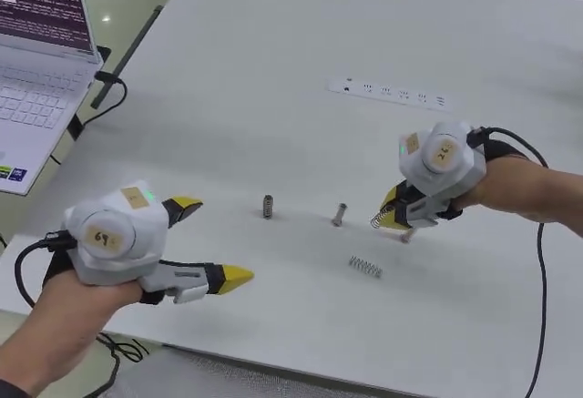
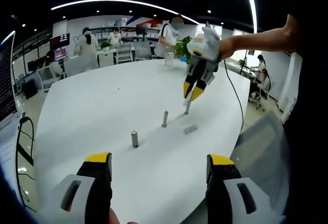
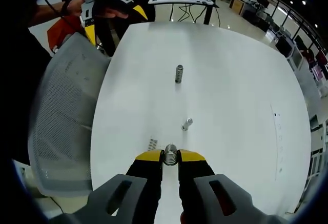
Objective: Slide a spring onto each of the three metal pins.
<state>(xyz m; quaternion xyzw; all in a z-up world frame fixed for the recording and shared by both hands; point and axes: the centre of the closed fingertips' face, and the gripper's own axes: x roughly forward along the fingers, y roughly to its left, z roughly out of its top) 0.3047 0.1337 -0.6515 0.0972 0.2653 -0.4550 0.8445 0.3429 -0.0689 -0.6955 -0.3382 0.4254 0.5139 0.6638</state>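
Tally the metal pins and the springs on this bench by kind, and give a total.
Metal pins: 3: left pin, middle pin, right pin.
Springs: 3: fitted spring, held spring in right claw, loose spring.
Total: 6

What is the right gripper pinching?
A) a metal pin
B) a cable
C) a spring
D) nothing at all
C: in the right gripper view, a spring sits squeezed between the yellow tips of the right gripper.
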